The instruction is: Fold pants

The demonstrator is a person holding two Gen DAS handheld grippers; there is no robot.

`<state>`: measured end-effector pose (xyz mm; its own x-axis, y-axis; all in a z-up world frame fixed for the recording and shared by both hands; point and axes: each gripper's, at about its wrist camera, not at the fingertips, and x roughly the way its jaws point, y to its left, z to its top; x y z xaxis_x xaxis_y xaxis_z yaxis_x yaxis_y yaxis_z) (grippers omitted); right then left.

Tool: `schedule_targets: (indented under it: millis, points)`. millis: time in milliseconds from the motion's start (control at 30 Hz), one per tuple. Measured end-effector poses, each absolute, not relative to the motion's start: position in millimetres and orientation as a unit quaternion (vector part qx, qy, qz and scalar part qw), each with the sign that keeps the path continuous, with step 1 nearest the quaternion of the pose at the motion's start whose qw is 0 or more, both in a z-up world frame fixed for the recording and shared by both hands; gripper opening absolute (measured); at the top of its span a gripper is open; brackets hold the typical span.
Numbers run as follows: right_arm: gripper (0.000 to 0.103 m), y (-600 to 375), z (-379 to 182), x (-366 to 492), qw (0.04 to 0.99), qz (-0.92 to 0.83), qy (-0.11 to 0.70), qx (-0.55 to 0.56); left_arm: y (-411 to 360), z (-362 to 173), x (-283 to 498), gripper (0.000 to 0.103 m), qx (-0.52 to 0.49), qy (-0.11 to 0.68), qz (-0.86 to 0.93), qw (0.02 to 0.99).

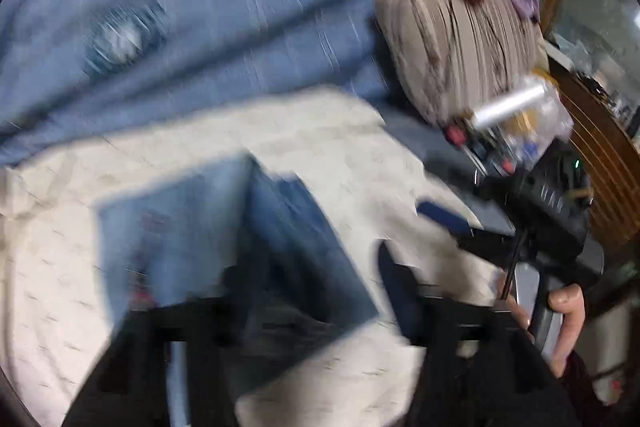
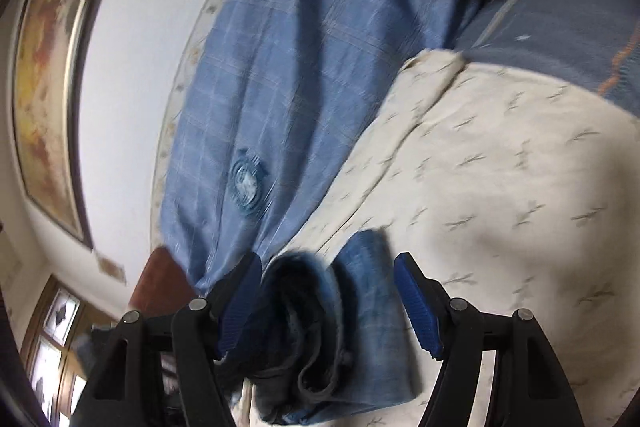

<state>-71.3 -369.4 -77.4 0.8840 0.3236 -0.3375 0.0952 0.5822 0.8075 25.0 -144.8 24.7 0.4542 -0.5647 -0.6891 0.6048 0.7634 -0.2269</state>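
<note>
The pants are blue jeans (image 1: 240,227), folded into a compact rectangle on the cream patterned bedspread (image 1: 340,155). In the right wrist view the jeans (image 2: 360,327) lie between the blue pads, layered folds facing me. My right gripper (image 2: 326,291) is open around the bundle; the left pad (image 2: 240,303) looks close to the denim, the right pad (image 2: 416,303) stands apart. My left gripper (image 1: 316,275) hovers just above the jeans with fingers spread wide, blurred by motion. The right gripper's body (image 1: 540,207) and the hand holding it show in the left wrist view.
A light blue checked sheet (image 2: 312,75) with a round emblem lies beyond the bedspread. A beige striped pillow (image 1: 460,47) sits at the head of the bed, with a small bottle and clutter (image 1: 516,107) beside it. A framed painting (image 2: 48,87) hangs on the wall.
</note>
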Motion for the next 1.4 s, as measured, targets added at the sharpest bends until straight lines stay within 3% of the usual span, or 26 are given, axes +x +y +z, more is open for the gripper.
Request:
schedule_targets:
  millis: [133,400,533,767,1067,1100,1133,1167,1200,1400]
  points:
    - [0.072,-332.3,-82.3,-44.2,0.859,0.106,0.291,0.407,-92.5,20.1,40.0,0.069,0.012,0.392,-0.283,0.875]
    - [0.072,-304.5,-110.6,2.7,0.843,0.113,0.340,0.401,-3.3,-56.1,71.4,0.069,-0.093,0.460,-0.183,0.864]
    - [0.072,-305.6,-136.9,20.8,0.807,0.114,0.373,0.444,-2.5,-80.1,70.3,0.069,-0.102,0.469,-0.202,0.854]
    - [0.076,-298.3,-127.1,14.4,0.776,0.219,0.325,0.494,-19.3,-74.5,65.7,0.069,-0.049,0.435,-0.206,0.875]
    - [0.081,-254.4,-108.4,19.2,0.849,0.154,0.375,0.339,-37.9,-68.2,61.9,0.068,0.012,0.404,-0.199,0.893]
    - [0.079,-252.0,-114.1,22.1,0.849,0.138,0.390,0.328,-37.3,-68.3,62.7,0.068,0.014,0.404,-0.199,0.893]
    - [0.064,-253.1,-118.9,21.9,0.851,0.122,0.400,0.318,-36.3,-68.1,62.8,0.068,0.013,0.405,-0.198,0.893]
    - [0.034,-254.6,-123.4,22.9,0.854,0.101,0.407,0.307,-34.6,-68.1,62.6,0.068,0.012,0.405,-0.198,0.892]
    - [0.023,-256.4,-125.6,22.8,0.851,0.101,0.409,0.312,-31.7,-68.1,62.5,0.068,0.010,0.406,-0.198,0.892]
    - [0.013,-248.9,-101.9,5.3,0.881,0.103,0.374,0.271,-16.8,-69.8,62.0,0.069,-0.011,0.406,-0.182,0.895]
